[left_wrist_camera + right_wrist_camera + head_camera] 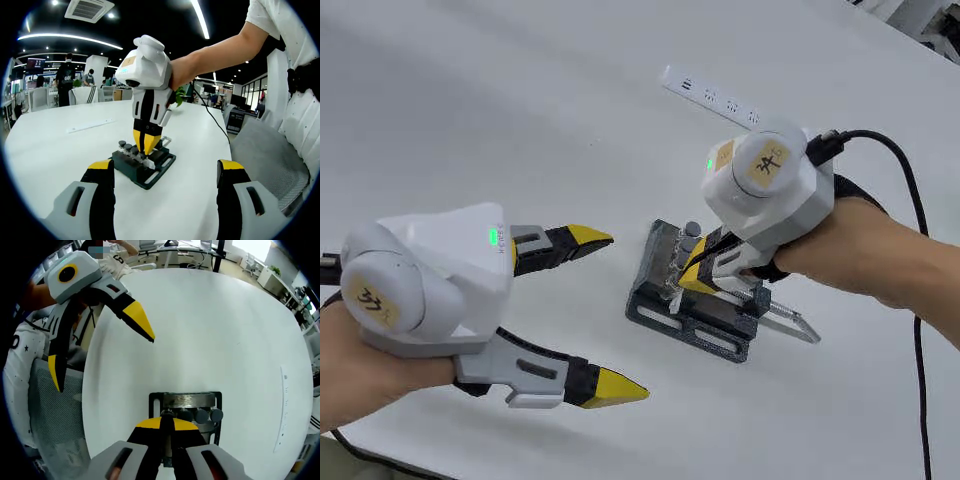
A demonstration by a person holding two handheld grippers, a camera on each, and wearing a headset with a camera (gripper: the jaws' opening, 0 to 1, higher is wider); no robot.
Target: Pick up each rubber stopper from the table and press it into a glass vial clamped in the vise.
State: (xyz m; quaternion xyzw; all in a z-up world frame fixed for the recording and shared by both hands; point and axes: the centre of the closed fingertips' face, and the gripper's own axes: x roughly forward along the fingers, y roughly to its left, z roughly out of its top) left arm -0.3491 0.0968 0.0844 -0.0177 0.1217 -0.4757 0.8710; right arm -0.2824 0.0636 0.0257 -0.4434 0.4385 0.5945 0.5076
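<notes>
A: Where does the work stand?

B: Near its close, I'd judge. The dark metal bench vise (692, 325) sits on the white counter (500, 120) with a row of clear glass vials (682, 255) clamped upright in it. In the right gripper view, three dark grey round rubber stoppers (201, 416) sit on top of three of those vials, side by side.

A: And the remaining place in the row?

B: The right gripper (696, 282) is on it. It points down at the end of the row with its yellow-tipped fingers pressed together, the tips right at the mouth of the end vial.

A: Is it pinching a stopper?

B: I cannot tell. The tips cover that spot in each view, so whether a stopper is between them or already under them is hidden.

A: What about the other hand?

B: The left gripper (608, 312) hangs above bare counter, well apart from the vise, with its fingers spread wide and nothing between them. It looks idle to me.

A: So what's left?

B: Seating that last stopper, by my reading: a firm push straight down, then a check that it sits level with its three neighbours. I can't make out how deep those three are pressed. A long white power strip (710, 97) lies farther back on the counter. Whether more stoppers wait elsewhere is beyond what I can judge.
</notes>
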